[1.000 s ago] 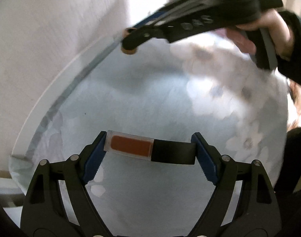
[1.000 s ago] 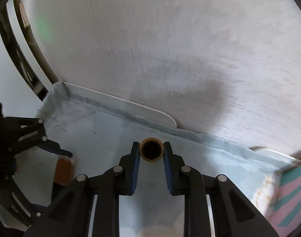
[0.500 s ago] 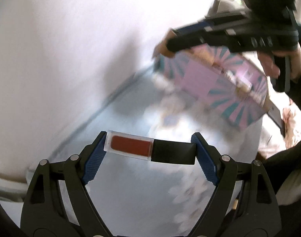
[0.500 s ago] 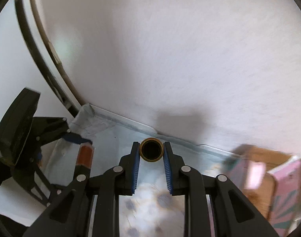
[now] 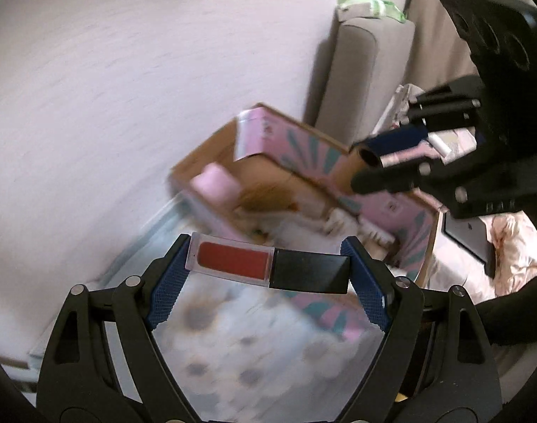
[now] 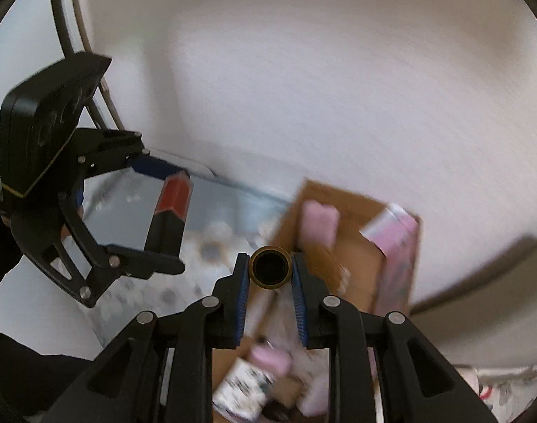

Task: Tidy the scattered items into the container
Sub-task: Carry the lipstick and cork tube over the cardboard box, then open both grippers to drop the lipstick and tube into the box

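Note:
My left gripper (image 5: 268, 268) is shut on a lip gloss tube (image 5: 268, 266) with a red clear body and a black cap, held crosswise between the blue pads. It also shows in the right wrist view (image 6: 171, 208). My right gripper (image 6: 271, 275) is shut on a small gold-rimmed tube (image 6: 271, 266), seen end-on, held above the box. In the left wrist view that tube (image 5: 360, 162) hangs over the box's right side. The container is an open cardboard box (image 5: 377, 162) with pink and teal sides, holding pink items; it also shows in the right wrist view (image 6: 339, 197).
A floral tablecloth (image 5: 240, 349) covers the table, against a white wall (image 5: 127, 88). A grey chair back (image 5: 360, 70) stands behind the box. Small bottles and pink items (image 6: 254, 373) lie in the box below my right gripper. A round mirror frame (image 6: 67, 17) stands at far left.
Both grippers have swung toward the box with their items held. The box now fills the middle of both views, and my right gripper is over its opening.

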{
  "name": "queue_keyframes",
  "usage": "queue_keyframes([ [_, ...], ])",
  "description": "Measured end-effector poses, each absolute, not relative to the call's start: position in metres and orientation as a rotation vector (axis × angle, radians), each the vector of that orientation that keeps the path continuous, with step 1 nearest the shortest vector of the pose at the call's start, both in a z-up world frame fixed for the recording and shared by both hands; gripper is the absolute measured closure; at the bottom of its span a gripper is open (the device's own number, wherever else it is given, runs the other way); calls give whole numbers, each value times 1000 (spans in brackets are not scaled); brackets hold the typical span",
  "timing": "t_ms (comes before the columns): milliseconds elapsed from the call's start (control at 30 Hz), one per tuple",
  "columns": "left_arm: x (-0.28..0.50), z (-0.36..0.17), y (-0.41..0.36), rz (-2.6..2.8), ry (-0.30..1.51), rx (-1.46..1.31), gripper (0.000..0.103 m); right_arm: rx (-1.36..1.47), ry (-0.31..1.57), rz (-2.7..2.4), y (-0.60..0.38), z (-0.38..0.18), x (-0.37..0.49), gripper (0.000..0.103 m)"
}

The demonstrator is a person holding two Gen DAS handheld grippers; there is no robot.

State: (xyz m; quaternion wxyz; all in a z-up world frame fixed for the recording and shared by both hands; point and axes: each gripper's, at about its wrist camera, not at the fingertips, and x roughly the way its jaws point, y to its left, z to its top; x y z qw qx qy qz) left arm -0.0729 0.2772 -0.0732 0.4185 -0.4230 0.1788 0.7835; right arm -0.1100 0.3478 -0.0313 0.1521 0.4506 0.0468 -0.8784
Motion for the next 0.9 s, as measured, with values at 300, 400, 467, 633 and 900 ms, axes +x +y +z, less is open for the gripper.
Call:
queue_keyframes([
  [300,-62,-101,344,1937,422,-1108,20,1381,86,-2486,397,-65,-80,82],
  [400,-64,-111,352,1970,438,-1174,16,1397,86,-2491,406,-72,-77,82],
  [467,-68,-116,352,2004,444,-1215,0,1441,98,-2475,408,-79,-80,77],
  [633,-66,-114,355,2005,463,-1219,0,1440,169,-2474,409,-83,-74,21],
  [900,-61,-103,360,2019,508,-1191,0,1471,181,-2467,408,-86,-78,21],
])
